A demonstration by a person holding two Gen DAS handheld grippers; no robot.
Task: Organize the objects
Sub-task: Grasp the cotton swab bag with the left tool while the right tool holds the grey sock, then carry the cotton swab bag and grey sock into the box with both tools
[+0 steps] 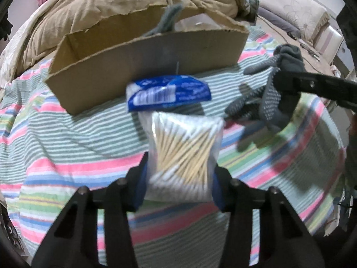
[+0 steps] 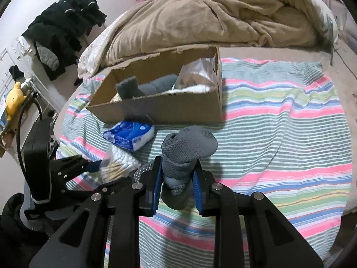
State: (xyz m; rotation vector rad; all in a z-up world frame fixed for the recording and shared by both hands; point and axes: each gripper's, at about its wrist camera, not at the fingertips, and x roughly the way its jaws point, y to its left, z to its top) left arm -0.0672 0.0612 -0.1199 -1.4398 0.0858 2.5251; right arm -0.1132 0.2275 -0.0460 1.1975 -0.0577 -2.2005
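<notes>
My left gripper (image 1: 179, 169) is shut on a clear bag of cotton swabs (image 1: 185, 147), its blue pads (image 1: 142, 178) pressing the bag's sides just above the striped bed cover (image 1: 67, 134). A blue pack of tissues (image 1: 168, 92) lies right behind it, in front of an open cardboard box (image 1: 145, 67). To the right, my right gripper (image 2: 177, 167) is shut on a grey dotted glove (image 2: 189, 143) that it holds off the bed, its fingers dangling. The right wrist view also shows the left gripper (image 2: 93, 164) with the swab bag (image 2: 118, 163), the tissue pack (image 2: 129, 136) and the box (image 2: 178, 109).
The box holds grey knit items (image 2: 154, 87) and a clear bag (image 2: 198, 71). A beige blanket (image 2: 212, 15) is heaped behind it. Black clothes (image 2: 64, 26) and a yellow plush toy (image 2: 14, 98) sit off the bed's left side. The striped cover (image 2: 279, 134) stretches rightward.
</notes>
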